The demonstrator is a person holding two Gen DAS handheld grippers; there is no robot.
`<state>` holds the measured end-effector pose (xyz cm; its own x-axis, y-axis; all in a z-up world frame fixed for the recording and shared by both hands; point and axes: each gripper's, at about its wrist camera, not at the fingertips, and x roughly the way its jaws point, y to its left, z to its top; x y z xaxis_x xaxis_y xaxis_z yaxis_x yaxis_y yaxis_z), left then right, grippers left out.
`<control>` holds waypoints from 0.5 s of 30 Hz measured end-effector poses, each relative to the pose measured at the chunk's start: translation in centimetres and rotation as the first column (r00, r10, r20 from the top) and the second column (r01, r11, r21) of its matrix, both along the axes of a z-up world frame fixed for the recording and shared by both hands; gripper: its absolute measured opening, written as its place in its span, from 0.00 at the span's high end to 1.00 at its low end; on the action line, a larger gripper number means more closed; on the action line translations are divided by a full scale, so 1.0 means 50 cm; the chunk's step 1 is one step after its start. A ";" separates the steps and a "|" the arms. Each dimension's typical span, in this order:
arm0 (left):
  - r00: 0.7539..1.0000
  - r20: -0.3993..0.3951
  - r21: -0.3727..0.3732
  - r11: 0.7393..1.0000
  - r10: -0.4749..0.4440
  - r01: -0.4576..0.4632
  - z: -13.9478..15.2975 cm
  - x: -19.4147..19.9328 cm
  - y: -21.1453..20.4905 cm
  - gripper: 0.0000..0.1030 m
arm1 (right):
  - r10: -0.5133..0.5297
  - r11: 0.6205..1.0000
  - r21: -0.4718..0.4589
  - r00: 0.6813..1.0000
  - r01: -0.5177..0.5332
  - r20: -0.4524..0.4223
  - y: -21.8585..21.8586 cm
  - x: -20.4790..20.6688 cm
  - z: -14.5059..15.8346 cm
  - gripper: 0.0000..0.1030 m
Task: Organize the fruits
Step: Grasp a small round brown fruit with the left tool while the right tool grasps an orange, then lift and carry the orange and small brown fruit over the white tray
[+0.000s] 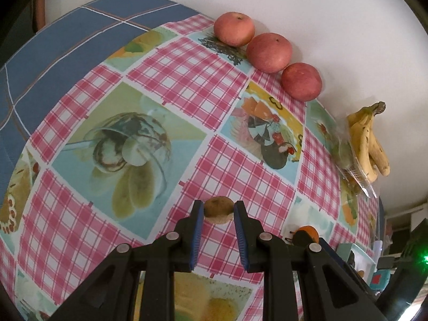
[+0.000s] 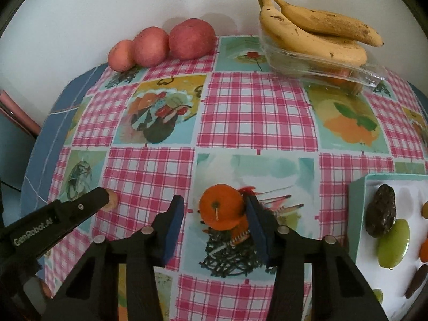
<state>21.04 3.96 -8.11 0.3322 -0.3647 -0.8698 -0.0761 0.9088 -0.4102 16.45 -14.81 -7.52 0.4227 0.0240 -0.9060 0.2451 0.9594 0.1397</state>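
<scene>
A table (image 2: 262, 112) wore a pink-checked cloth. On it lay three apples (image 2: 160, 45), an orange (image 2: 220, 210) and a teal tray (image 2: 357, 200).

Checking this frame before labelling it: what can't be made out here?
- Left wrist view: whether the left gripper actually touches the brown fruit; gaps too small.
- Right wrist view: contents of the clear tray under the bananas; glare blurs them.
- Right wrist view: the teal box, cut off by the edge.
</scene>
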 end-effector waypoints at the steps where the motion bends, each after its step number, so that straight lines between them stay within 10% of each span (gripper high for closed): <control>1: 1.000 -0.001 -0.002 1.000 0.000 0.000 0.000 0.000 0.000 0.76 | 0.000 1.000 -0.007 1.000 0.000 -0.005 0.001 0.002 -0.002 0.53; 15: 1.000 0.005 0.003 1.000 -0.022 0.022 0.024 -0.008 -0.008 0.76 | -0.026 0.999 -0.018 1.000 0.026 0.011 -0.018 -0.040 0.026 0.65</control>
<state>20.62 3.58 -6.89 0.3284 -0.3697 -0.8692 -0.0545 0.9113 -0.4082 14.45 -15.70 -6.24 0.4331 -0.0033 -0.9014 0.2686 0.9550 0.1256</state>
